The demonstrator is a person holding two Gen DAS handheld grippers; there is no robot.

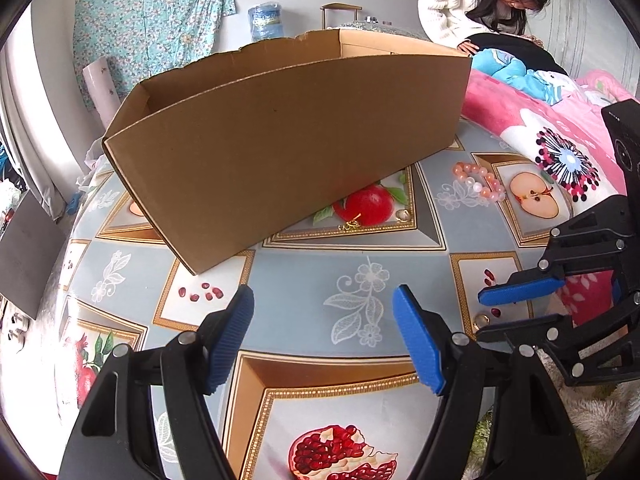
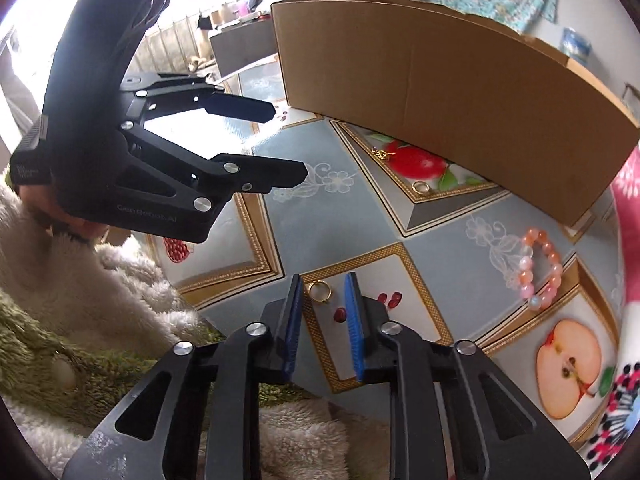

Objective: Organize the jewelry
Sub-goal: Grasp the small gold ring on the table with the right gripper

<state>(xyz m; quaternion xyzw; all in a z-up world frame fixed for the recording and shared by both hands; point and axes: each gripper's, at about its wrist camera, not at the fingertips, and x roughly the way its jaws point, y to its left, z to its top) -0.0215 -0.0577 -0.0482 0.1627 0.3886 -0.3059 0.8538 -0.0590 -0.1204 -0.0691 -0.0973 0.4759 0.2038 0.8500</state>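
A gold ring (image 2: pixel 319 292) lies on the patterned tablecloth between the tips of my right gripper (image 2: pixel 324 286), whose jaws stand a little apart around it; the ring also shows in the left wrist view (image 1: pixel 481 319). My left gripper (image 1: pixel 323 306) is open and empty above the cloth; it also shows in the right wrist view (image 2: pixel 290 144). A pink bead bracelet (image 1: pixel 480 182) (image 2: pixel 538 270), a second gold ring (image 1: pixel 403 215) (image 2: pixel 421 187) and a small gold earring (image 1: pixel 351 224) (image 2: pixel 379 154) lie near the open cardboard box (image 1: pixel 288 136) (image 2: pixel 460 92).
A pink blanket (image 1: pixel 532 128) lies along the table's right edge. A person in white (image 1: pixel 476 4) sits behind the box. A fluffy sleeve (image 2: pixel 100 304) is at the near edge. The tablecloth (image 1: pixel 304 280) has fruit prints.
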